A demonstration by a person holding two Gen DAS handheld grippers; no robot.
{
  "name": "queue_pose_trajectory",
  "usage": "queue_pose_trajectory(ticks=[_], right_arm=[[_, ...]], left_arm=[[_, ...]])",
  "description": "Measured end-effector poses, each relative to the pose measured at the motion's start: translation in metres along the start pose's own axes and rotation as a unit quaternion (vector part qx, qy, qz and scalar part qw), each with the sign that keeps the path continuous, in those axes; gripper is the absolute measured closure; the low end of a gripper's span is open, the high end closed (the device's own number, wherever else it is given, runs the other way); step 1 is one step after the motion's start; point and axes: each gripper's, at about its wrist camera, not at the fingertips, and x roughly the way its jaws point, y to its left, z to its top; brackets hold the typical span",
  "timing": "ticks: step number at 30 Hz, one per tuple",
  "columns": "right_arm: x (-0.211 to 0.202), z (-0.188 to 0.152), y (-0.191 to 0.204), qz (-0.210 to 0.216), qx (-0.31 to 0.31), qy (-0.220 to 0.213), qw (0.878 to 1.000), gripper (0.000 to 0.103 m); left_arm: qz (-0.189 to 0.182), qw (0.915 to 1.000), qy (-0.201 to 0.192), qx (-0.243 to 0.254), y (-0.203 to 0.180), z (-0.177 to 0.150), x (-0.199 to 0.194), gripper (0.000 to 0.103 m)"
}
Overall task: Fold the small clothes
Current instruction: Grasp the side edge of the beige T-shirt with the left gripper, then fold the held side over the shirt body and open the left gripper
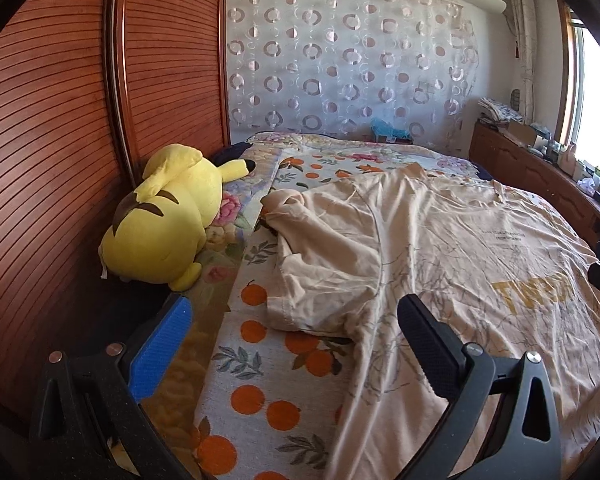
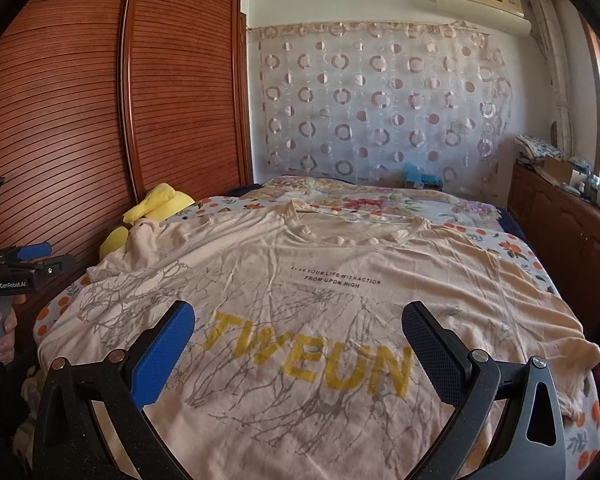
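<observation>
T-shirt (image 2: 300,280) lies print-up on bed (image 1: 260,360), L tool (image 1: 292,344) & R tool (image 2: 296,344) both wide, holding nothing; bunched sleeve (image 1: 300,216) by plush (image 1: 164,220) could skew the fold.

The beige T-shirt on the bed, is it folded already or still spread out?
Mostly spread: the T-shirt lies flat, print up, and only its left sleeve is bunched. No fold is made yet.
</observation>
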Motion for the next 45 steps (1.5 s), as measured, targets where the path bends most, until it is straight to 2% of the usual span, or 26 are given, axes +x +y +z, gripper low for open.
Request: queue_pose_trajectory(ticks=[4,6,9,15,20,23,24,26,33,36,40,43,45], right_arm=[[0.013,0.004,0.006,0.03,-0.008,0.022,0.999,0.002],[0.022,0.005,0.009,0.052,-0.01,0.039,0.998,0.002],[0.035,0.009,0.011,0.08,-0.009,0.072,0.994,0.002],[0.056,0.015,0.012,0.11,-0.009,0.109,0.988,0.002],[0.051,0.015,0.013,0.116,-0.017,0.11,0.987,0.002],[0.049,0.014,0.012,0.115,-0.018,0.111,0.987,0.002],[0.052,0.015,0.014,0.113,-0.018,0.111,0.987,0.002],[0.055,0.014,0.016,0.11,-0.017,0.109,0.988,0.002],[0.049,0.013,0.008,0.099,-0.009,0.104,0.99,0.002],[0.045,0.011,0.002,0.094,0.002,0.102,0.99,0.002],[0.038,0.008,-0.009,0.087,0.016,0.102,0.991,0.002],[0.033,0.006,-0.014,0.082,0.022,0.103,0.991,0.002],[0.032,0.007,-0.018,0.081,0.025,0.104,0.991,0.002]], left_arm=[[-0.022,0.9992,0.03,-0.016,0.016,-0.002,0.017,0.019],[-0.041,0.9979,0.043,-0.026,0.02,-0.003,0.023,0.031],[-0.053,0.9959,0.065,-0.033,0.022,-0.004,0.031,0.044],[-0.058,0.9926,0.103,-0.025,0.016,-0.007,0.048,0.054],[-0.061,0.9922,0.107,-0.017,0.014,-0.005,0.051,0.057],[-0.065,0.9918,0.11,-0.007,0.01,-0.003,0.054,0.075],[-0.066,0.9916,0.111,-0.002,0.008,-0.002,0.055,0.087],[-0.074,0.9908,0.113,0.003,0.004,0.001,0.055,0.091],[-0.123,0.989,0.062,0.055,-0.038,0.037,0.026,0.092],[-0.155,0.9834,0.059,0.074,-0.062,0.044,0.016,0.092],[-0.175,0.9783,0.064,0.09,-0.083,0.039,0.007,0.092],[-0.172,0.9787,0.066,0.089,-0.086,0.034,0.001,0.091],[-0.157,0.9813,0.062,0.093,-0.082,0.031,-0.003,0.082]])
